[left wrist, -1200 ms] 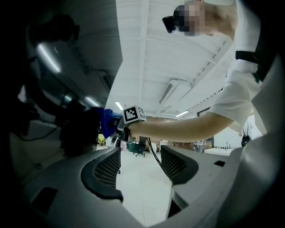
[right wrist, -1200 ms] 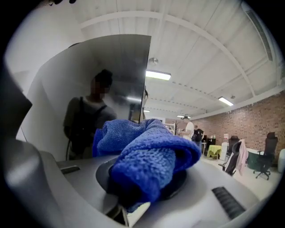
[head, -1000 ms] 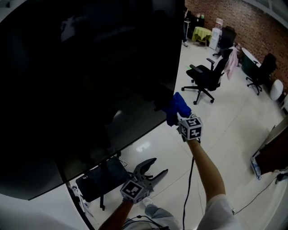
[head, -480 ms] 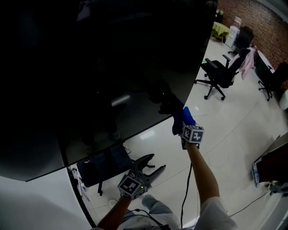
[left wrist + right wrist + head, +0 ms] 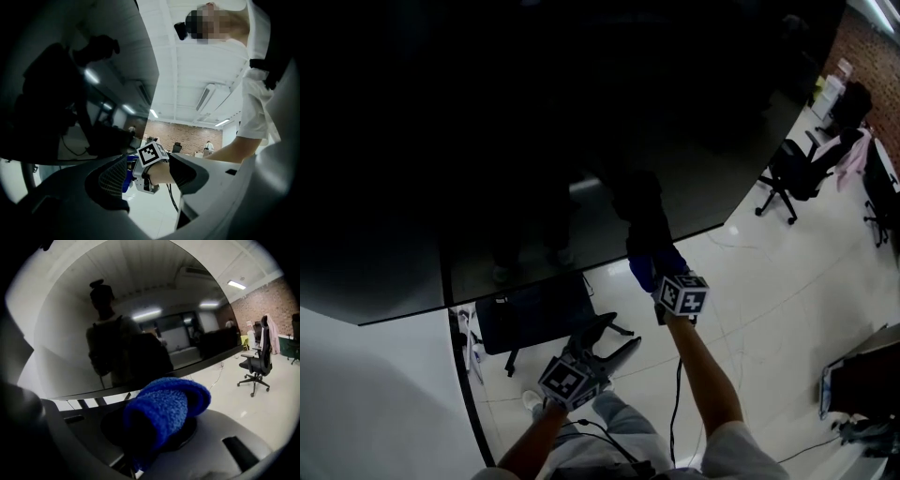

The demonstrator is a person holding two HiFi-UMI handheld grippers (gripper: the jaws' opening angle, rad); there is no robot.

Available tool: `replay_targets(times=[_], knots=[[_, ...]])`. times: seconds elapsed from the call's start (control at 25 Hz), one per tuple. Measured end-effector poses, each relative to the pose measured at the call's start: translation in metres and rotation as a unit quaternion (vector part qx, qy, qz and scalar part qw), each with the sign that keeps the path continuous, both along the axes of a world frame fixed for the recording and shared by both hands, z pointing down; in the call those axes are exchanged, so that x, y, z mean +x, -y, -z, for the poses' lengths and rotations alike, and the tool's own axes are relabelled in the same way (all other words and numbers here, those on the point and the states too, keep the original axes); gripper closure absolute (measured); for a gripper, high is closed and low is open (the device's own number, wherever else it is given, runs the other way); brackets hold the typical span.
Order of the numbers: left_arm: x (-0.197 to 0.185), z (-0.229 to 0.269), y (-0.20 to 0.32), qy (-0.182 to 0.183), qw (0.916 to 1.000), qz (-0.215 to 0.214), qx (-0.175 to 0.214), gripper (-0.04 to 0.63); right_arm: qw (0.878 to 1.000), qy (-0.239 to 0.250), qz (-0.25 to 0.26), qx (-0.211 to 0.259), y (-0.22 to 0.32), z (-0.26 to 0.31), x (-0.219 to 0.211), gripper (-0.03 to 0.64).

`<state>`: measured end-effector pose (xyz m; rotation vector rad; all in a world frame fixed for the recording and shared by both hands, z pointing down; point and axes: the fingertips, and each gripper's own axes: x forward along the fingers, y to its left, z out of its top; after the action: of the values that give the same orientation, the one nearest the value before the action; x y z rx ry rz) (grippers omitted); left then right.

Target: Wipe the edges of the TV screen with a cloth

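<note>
Pale glossy floor of an open office, brick wall at the far end, and a large dark TV screen filling most of the head view. Right hand-held gripper: clenched on a blue cloth, folded into a thick wad sticking out past the tips. Cloth raised right to the screen's lower edge, toward its right half. Contact with the bezel or a small gap: cannot tell from these views. Left hand-held gripper: jaws spread apart with nothing between them, held low near the body, well below the screen, taking no part in the work.

Judged step: wiping along the bottom edge, with the right-hand corner and the other edges probably left to do. Next move calls for pressing the wad firmly onto the bezel and sliding it along the edge line toward a corner. Calls also for matching the slant of that edge, to put cloth and not hard jaw tips against the glass.

Around: black stand with legs under the screen; cable trailing over the floor; office chairs off to the right, one with a pink garment on its back. Nothing between cloth and edge. Possible hindrance to a sideways step: the stand and the cable underfoot.
</note>
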<state>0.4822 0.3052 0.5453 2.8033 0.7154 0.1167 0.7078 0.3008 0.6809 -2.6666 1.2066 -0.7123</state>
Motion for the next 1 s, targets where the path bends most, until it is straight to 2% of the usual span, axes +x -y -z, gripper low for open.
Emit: replay_targets(times=[0.2,0.56,0.72,1.0], knots=[[-0.033,0.003,0.051,-0.005,0.9985,0.054,-0.002,0.322,0.999,0.017,0.037,0.009,0.061,-0.001,-0.057,0.535],[-0.107,0.008,0.147,-0.003,0.9891,0.147,-0.003,0.322,0.990,0.029,0.135,0.001,0.174,0.004,-0.165,0.534],[-0.148,0.010,0.197,-0.003,0.9814,0.192,-0.005,0.322,0.985,0.027,0.172,-0.011,0.223,0.006,-0.214,0.534],[-0.221,0.002,0.284,-0.002,0.9622,0.272,-0.019,0.322,0.973,0.023,0.227,-0.030,0.302,0.006,-0.288,0.532]])
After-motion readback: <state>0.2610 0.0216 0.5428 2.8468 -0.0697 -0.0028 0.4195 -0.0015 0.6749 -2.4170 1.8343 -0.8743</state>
